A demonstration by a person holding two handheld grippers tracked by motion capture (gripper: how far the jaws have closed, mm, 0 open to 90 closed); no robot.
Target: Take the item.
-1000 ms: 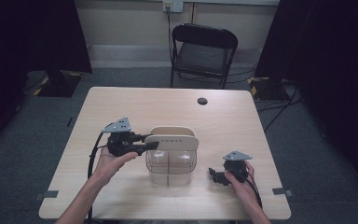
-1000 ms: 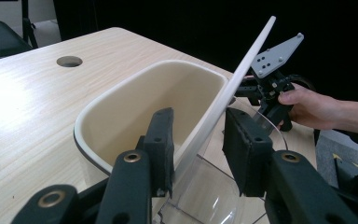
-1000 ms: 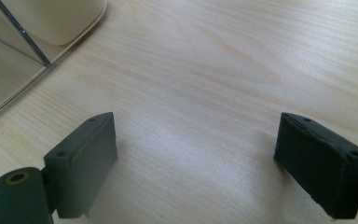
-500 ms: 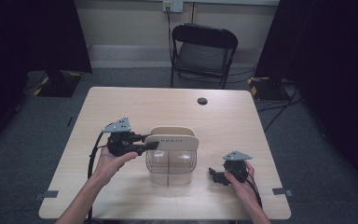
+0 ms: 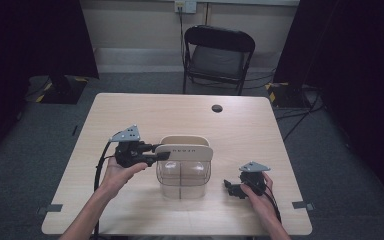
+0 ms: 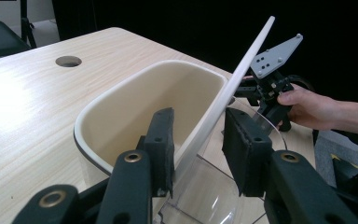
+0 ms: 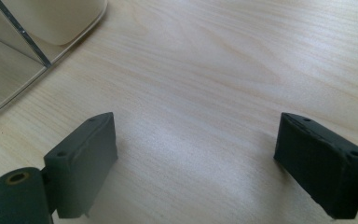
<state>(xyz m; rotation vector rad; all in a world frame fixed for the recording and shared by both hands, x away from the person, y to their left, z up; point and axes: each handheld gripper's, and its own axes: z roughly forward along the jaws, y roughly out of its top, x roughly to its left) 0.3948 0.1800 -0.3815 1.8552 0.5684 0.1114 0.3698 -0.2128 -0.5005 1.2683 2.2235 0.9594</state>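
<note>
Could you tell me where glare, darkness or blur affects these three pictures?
High view: the table is evenly lit, the surroundings fall into near-black. Left gripper view: glare washes out the tabletop at the left; the near jaws look soft while the cream lid edge is fairly sharp. Right gripper view: a broad bright sheen lies on the wood between the open jaws, which look slightly blurred.

table [image 5: 130, 115]: pale wood-grain, smooth | bin [image 6: 121, 107]: cream matt plastic, clear glossy base | claw [image 6: 200, 144] pads: matt black

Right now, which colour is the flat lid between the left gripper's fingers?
Cream white. The lid shows best in the left gripper view.
</note>
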